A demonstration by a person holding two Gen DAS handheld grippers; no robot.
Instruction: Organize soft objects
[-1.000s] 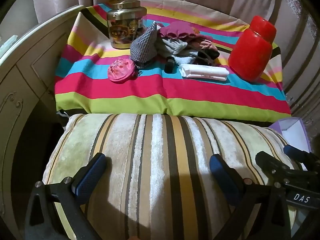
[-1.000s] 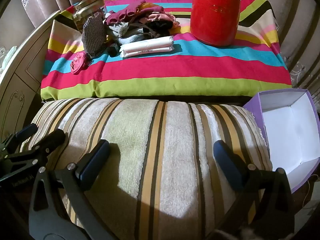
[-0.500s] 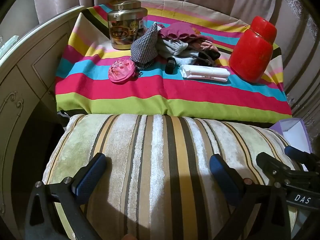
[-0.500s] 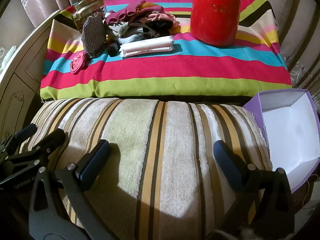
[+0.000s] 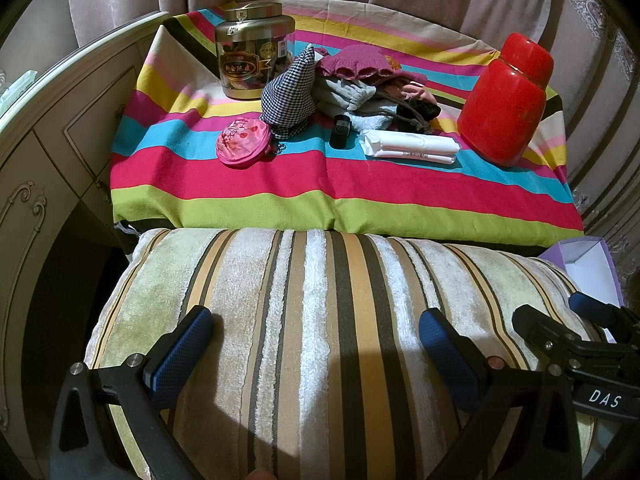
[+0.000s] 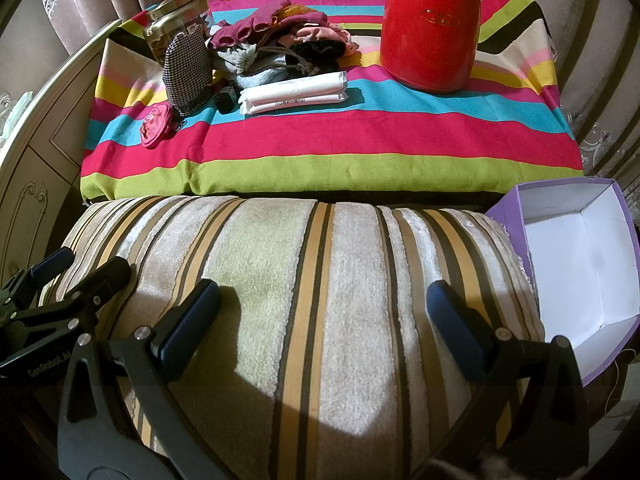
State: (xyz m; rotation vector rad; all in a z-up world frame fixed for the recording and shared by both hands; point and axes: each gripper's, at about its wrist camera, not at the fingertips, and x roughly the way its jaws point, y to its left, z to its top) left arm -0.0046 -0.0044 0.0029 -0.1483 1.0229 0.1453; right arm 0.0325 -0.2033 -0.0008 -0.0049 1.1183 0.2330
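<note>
A pile of soft clothes (image 5: 368, 88) (image 6: 280, 48), a checked pouch (image 5: 290, 98) (image 6: 188, 72), a pink round purse (image 5: 240, 142) (image 6: 154, 128) and a white wrapped pack (image 5: 410, 148) (image 6: 294, 92) lie on the striped cloth at the far side. My left gripper (image 5: 316, 320) is open and empty above a striped cushion (image 5: 320, 300) (image 6: 280, 280). My right gripper (image 6: 322, 292) is open and empty above the same cushion, right of the left one.
A red jar (image 5: 504, 104) (image 6: 432, 28) stands at the right of the cloth, a gold tin (image 5: 252, 52) at the back left. An open purple box (image 6: 580, 264) sits right of the cushion. A cream cabinet (image 5: 48, 168) is at left, curtains behind.
The left gripper has shifted slightly, so the table sits a little lower in its view. The right gripper has barely moved. Both stay open.
</note>
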